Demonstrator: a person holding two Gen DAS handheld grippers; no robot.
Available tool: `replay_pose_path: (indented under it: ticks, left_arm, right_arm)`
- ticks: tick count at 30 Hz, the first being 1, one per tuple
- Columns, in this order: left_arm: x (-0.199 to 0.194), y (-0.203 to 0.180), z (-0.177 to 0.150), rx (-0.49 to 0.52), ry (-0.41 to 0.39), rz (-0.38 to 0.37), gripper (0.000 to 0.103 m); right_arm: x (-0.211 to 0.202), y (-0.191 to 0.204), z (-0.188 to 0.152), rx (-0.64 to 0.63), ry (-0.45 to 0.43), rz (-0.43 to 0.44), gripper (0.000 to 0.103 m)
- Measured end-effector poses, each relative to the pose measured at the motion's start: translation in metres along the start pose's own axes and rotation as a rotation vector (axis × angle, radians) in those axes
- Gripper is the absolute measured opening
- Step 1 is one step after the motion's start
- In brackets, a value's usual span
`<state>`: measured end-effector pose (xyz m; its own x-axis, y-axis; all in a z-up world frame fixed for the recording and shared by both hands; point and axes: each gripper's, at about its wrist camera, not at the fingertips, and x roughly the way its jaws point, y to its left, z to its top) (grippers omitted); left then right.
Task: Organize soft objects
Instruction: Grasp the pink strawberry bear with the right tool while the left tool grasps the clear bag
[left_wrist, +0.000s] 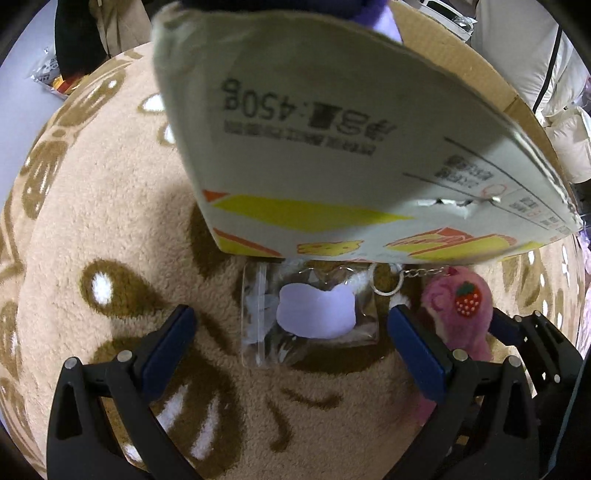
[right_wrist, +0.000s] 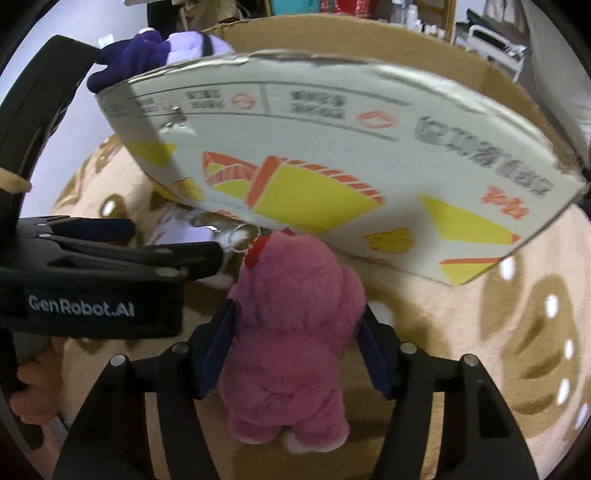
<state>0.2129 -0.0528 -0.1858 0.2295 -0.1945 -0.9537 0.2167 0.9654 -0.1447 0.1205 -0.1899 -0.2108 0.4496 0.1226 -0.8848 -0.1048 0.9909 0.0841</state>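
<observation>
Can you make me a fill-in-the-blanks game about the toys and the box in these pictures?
1. The right gripper is squeezing a fluffy ____ bear.
2. The red fruit on the bear's head is a ____.
3. The left gripper is ____ around a clear pouch on the rug.
4. The number printed on the cardboard box flap is ____.

Missing words: pink; strawberry; open; 450

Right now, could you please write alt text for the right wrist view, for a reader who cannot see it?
The right gripper clamps a pink plush bear with a strawberry charm, held over a beige patterned fleece rug. Just beyond, a printed cardboard box flap overhangs. The left gripper reaches in from the left toward a clear pouch.
</observation>
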Motion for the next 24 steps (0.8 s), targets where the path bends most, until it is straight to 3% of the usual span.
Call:
replay_pose_path:
  ticks: [7,15,19,24]
  left_arm:
    - [0.009,-0.012,0.004,0.018,0.000,0.033,0.102]
    - [0.023,-0.050,-0.007,0.077,0.010,0.146,0.102]
    - [0.024,-0.059,-0.007,0.071,0.004,0.145,0.102]
    - [0.017,-0.054,-0.010,0.032,-0.009,0.134,0.087]
  right_arm:
    - [0.007,-0.012,0.003,0.061,0.024,0.039,0.068]
    - [0.014,-0.004,0.006,0.039,0.028,0.023,0.070]
    - [0.014,-0.001,0.000,0.011,0.038,-0.010,0.072]
    - [0.016,0.009,-0.003,-0.030,0.036,-0.049,0.071]
